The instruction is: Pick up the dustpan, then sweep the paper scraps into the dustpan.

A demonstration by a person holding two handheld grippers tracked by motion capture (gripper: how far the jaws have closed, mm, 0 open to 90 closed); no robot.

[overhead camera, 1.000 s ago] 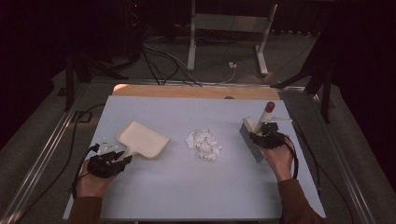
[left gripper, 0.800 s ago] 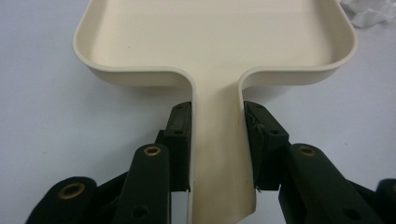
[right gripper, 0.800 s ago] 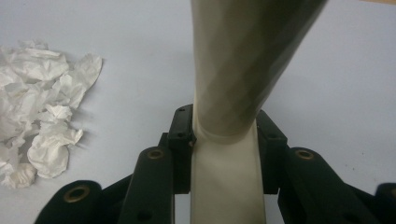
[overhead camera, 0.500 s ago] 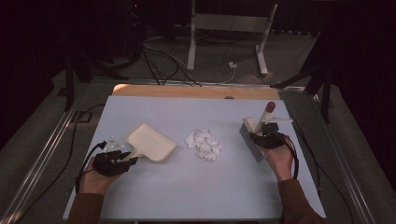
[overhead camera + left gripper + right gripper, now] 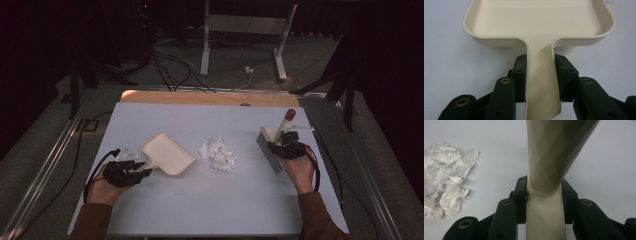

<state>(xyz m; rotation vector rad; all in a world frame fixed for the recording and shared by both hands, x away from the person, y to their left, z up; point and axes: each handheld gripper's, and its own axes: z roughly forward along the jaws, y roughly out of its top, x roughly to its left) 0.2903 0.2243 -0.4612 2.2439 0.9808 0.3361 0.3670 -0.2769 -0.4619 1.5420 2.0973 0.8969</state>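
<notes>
Seen from above: a pale blue table (image 5: 165, 210), with a heap of crumpled white paper (image 5: 218, 154) near its middle. At left, left gripper (image 5: 131, 169), jaws clamped on the handle of a cream dustpan (image 5: 167, 155), pan lying flat on the table, open mouth turned toward the paper but apart from it. At right, right gripper (image 5: 285, 145), jaws shut around the cream handle of a hand brush (image 5: 272, 150), bristles resting on the table, red-tipped handle tilted up and away.
</notes>
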